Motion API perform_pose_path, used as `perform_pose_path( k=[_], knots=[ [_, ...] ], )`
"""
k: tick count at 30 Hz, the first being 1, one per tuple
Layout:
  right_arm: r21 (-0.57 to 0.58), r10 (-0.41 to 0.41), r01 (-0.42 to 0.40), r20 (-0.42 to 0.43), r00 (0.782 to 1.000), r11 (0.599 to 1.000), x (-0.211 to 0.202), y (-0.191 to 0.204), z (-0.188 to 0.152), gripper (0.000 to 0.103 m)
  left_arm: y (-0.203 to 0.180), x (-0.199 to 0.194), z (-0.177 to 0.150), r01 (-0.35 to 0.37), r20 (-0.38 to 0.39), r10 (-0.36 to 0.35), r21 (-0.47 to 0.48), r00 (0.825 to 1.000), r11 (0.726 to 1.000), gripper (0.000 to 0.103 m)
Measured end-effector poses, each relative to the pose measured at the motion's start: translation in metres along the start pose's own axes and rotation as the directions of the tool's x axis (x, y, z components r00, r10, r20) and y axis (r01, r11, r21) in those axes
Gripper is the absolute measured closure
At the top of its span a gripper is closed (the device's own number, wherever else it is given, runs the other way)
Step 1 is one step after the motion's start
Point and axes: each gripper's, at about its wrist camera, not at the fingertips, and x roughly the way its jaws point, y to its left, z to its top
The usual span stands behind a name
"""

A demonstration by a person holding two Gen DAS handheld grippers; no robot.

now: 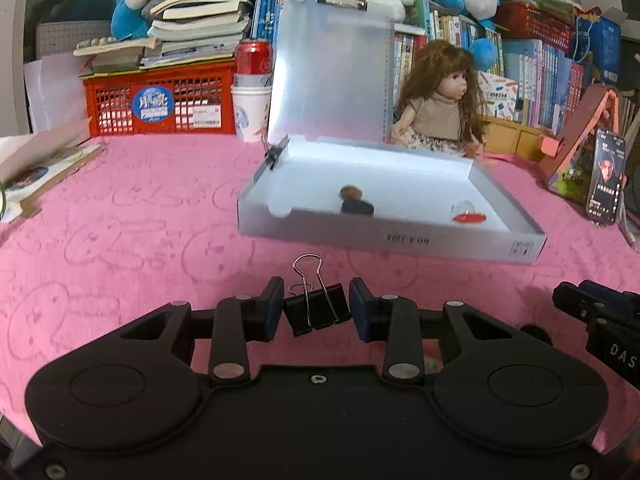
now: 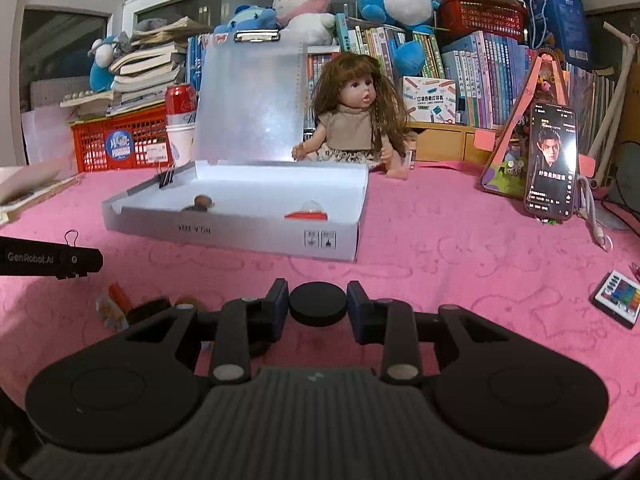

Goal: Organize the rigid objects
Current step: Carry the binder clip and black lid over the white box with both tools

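Observation:
My left gripper [image 1: 317,310] is shut on a black binder clip [image 1: 316,308] with silver wire handles, held just above the pink cloth, in front of the open white box [image 1: 400,236]. My right gripper [image 2: 318,304] is shut on a black round disc [image 2: 318,305], also short of the box [image 2: 240,240]. Inside the box lie a brown and black piece [image 1: 354,202] and a clear dome with a red base [image 1: 467,214]. Another binder clip [image 2: 166,178] grips the box's left wall. The left gripper's body [image 2: 48,260] shows at the left of the right wrist view.
A doll [image 2: 356,120] sits behind the box. A phone [image 2: 552,160] stands at the right, a colourful remote [image 2: 618,298] lies near it. Small items [image 2: 120,308] lie on the cloth at left. A red basket [image 1: 160,106], books, a can and plush toys line the back.

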Motion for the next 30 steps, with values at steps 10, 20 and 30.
perform_pose_path(
  k=[10,20,30],
  knots=[
    [0.045,0.036,-0.036,-0.016,0.999,0.998,0.021,-0.006,0.041,0.067,0.003,0.012,0.050,0.071,0.000,-0.071,0.001,0.997,0.997,0.069],
    [0.097,0.086,-0.077,-0.088,0.992,0.992,0.065,-0.014,0.093,0.067,-0.008,0.063,0.106,0.164,-0.099,-0.164,-0.011,0.981,0.986,0.069],
    [0.207,0.140,-0.093,-0.223,0.965,0.974,0.131,-0.023,0.128,0.067,-0.015,0.127,0.144,0.224,-0.142,-0.231,-0.064,0.962,0.972,0.069]
  ],
)
